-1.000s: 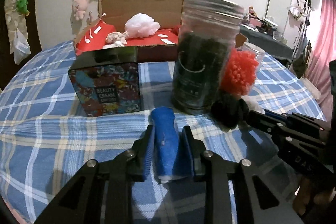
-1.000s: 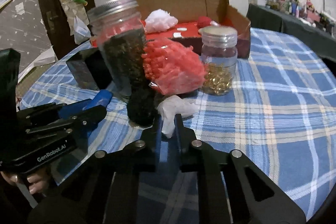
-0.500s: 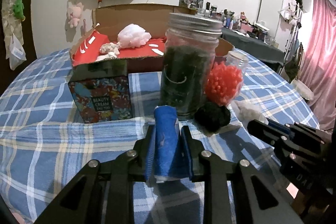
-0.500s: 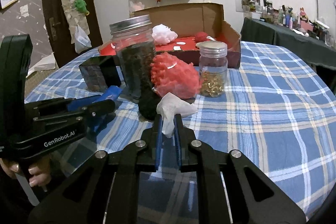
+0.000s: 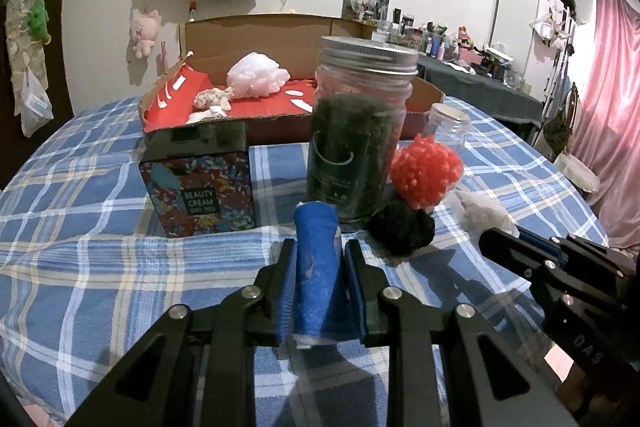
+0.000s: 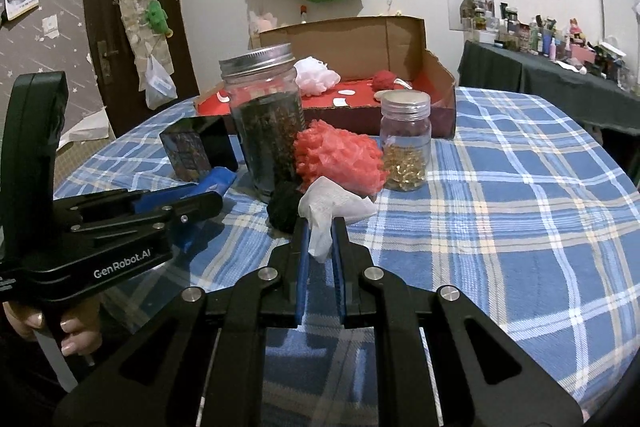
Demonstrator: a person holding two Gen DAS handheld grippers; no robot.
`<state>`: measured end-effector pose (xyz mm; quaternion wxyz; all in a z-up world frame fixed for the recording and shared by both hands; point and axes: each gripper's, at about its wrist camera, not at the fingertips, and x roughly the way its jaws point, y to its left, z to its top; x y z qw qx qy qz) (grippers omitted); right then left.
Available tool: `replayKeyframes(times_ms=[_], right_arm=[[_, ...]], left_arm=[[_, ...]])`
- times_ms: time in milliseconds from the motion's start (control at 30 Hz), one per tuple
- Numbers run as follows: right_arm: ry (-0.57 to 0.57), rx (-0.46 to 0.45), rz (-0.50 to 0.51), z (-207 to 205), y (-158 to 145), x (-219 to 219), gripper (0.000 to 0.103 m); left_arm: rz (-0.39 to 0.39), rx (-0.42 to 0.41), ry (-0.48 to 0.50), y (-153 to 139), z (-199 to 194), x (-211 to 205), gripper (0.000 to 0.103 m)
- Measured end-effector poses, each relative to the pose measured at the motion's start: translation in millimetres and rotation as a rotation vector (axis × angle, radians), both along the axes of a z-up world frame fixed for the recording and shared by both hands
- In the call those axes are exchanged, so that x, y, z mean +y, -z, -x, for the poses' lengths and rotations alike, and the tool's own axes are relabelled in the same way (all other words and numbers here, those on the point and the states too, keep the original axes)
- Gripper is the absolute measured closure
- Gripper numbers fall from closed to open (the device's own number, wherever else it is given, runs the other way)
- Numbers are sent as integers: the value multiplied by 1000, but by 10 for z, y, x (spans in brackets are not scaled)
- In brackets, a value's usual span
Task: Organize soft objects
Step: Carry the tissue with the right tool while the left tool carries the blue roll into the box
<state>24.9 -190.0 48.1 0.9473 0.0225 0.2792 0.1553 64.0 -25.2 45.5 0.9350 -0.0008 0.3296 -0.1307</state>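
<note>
My left gripper (image 5: 316, 255) is shut on a rolled blue cloth (image 5: 318, 267), held just above the checked tablecloth. The white crumpled tissue (image 6: 330, 209) is pinched by my right gripper (image 6: 320, 227), which is shut on its lower end. Ahead lie a red mesh pouf (image 5: 426, 173) (image 6: 340, 161) and a black fuzzy ball (image 5: 402, 227) (image 6: 285, 211). Behind them stands a red-lined cardboard box (image 5: 260, 111) (image 6: 436, 99) holding a pale pink pouf (image 5: 256, 75), a small whitish soft piece (image 5: 210, 99) and a dark red ball (image 6: 384, 79).
A tall jar of dark contents (image 5: 358, 131) (image 6: 266, 123), a small jar of gold bits (image 6: 405, 141) and a dark beauty cream box (image 5: 200, 179) stand between the grippers and the cardboard box. A hand (image 6: 72, 331) holds the left gripper's handle. A cluttered dark side table (image 6: 560, 67) stands at right.
Both grippers have drawn back and risen a little with their loads. The white tissue has come up off the tablecloth. The jars and poufs look smaller and farther away.
</note>
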Motion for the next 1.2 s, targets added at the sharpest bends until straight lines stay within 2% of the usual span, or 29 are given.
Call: replayKeyframes(times_ms=[567,1200], right_arm=[[32,16,4,15,15,-72,93],[125,73,-29,-166,2,-487,93]], left_arm=[[-3,-3,-25,-21,-10,105,78],[-14,29,-186,6,-41,724,78]])
